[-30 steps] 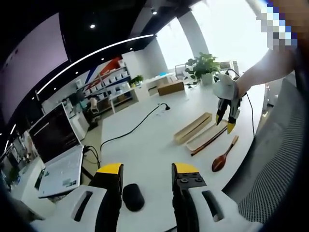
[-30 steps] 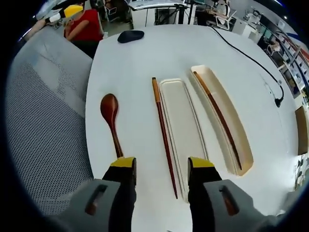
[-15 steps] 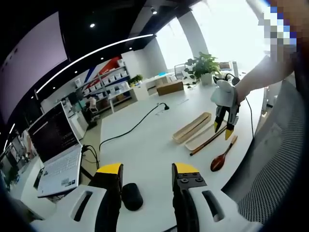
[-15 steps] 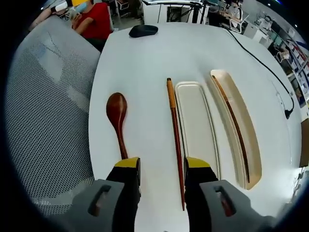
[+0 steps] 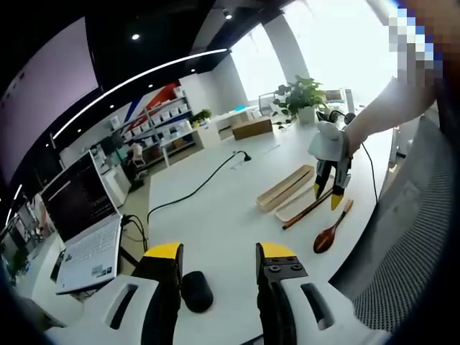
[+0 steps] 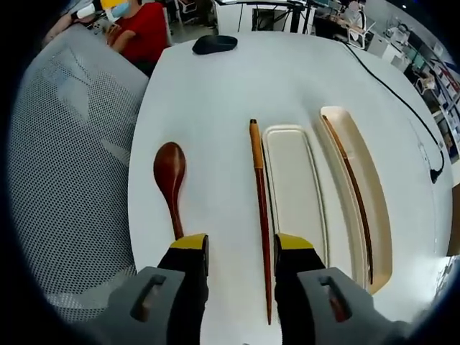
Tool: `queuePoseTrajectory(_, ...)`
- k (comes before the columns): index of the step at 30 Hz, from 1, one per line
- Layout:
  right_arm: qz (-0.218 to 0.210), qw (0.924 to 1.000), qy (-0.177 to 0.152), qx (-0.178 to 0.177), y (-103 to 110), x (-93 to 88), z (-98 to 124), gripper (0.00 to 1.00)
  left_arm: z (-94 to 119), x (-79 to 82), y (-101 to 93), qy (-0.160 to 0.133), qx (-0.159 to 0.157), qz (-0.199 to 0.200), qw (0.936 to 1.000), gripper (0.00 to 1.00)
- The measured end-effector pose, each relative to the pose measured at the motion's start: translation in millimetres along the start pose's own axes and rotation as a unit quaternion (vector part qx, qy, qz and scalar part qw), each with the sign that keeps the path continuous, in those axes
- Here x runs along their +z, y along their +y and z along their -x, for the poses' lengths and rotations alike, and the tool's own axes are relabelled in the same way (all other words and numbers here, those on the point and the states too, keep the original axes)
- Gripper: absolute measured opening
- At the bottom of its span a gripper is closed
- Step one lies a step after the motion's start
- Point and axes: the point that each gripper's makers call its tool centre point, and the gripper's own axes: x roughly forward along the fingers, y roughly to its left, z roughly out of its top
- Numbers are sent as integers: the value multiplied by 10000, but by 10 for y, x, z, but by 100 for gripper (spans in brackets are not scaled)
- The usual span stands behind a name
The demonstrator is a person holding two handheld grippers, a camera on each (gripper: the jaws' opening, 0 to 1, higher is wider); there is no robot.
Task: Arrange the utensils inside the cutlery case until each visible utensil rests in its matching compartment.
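Right gripper view is taken from above the white table [image 6: 215, 93], with the shallow tray [image 6: 293, 190] of the cutlery case as the landmark. A loose chopstick [image 6: 260, 208] lies on the table just beside the tray's left edge, its long axis parallel to the tray's length, thick end pointing away from the camera and thin tip toward it. Its near tip is seen between the jaws of the right gripper [image 6: 241, 251], which are parted to a moderate gap and hold nothing. A wooden spoon [image 6: 169, 183] lies well left of the tray, bowl away and handle toward the left jaw, also parallel. To the tray's right sits the deeper case half [image 6: 363, 215], with a second chopstick [image 6: 352, 194] lying inside along its length.

The chopstick is judged the nearest target, since its axis runs between the jaws; a short descent should straddle it.

In the left gripper view, the left gripper [image 5: 215, 251] is held well apart from the tray, near a black mouse [image 5: 196, 291], jaws open and empty.
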Motion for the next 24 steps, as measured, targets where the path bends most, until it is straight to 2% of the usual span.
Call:
queuePoseTrajectory(17, 290, 9993, 176, 145, -1, 22, -90, 27, -14, -44, -3, 93, -23, -34, 9999, 41)
queuePoseTrajectory(20, 515, 9982, 305, 37, -46, 14, -95, 23, -15, -47, -7, 114, -23, -49, 9999, 41)
queuePoseTrajectory(24, 514, 9981, 340, 21, -61, 48, -103, 21, -14, -47, -8, 123, -20, -55, 9999, 41)
